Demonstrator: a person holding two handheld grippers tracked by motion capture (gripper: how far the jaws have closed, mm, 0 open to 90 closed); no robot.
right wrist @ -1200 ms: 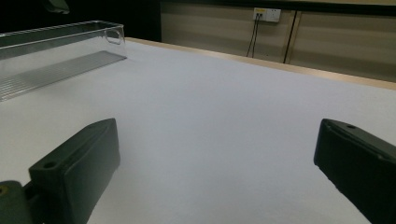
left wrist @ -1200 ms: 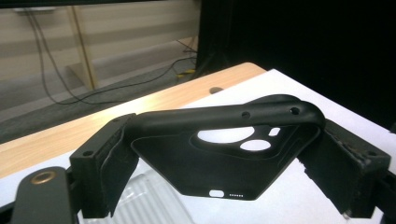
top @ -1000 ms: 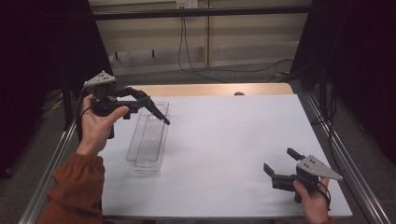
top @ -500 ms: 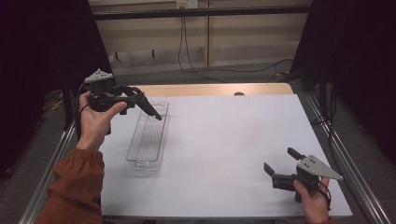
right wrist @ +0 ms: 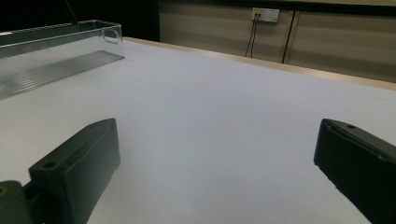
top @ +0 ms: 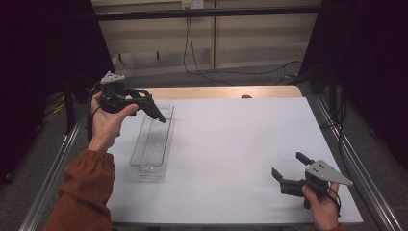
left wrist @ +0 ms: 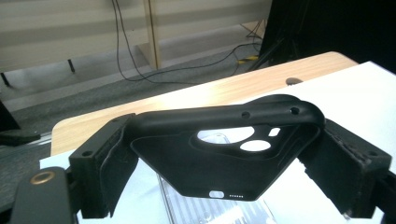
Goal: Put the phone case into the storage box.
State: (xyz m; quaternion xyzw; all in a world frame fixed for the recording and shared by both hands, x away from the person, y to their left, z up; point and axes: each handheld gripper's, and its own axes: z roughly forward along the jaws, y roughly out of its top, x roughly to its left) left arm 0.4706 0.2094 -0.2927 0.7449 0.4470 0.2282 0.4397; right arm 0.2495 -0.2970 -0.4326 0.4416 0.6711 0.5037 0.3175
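Observation:
A black phone case (top: 157, 113) with camera cut-outs hangs in the air above the far end of a clear plastic tray (top: 153, 142). My left gripper (top: 144, 104) is shut on it and held up at the table's far left. In the left gripper view the phone case (left wrist: 210, 140) spans the gap between both jaws of the left gripper (left wrist: 224, 173), with the tray (left wrist: 219, 211) below. My right gripper (top: 288, 165) rests near the front right corner, open with nothing between its jaws. The right gripper (right wrist: 215, 163) faces across the sheet, with the tray (right wrist: 56, 65) at far left.
A white sheet (top: 231, 144) covers the table, with a bare wooden strip (top: 216, 91) along its far edge. Metal rails run down both sides. Cables lie on the floor beyond the table.
My left gripper has lifted slightly and drawn back toward the left with the phone case in it. The right gripper has stayed put.

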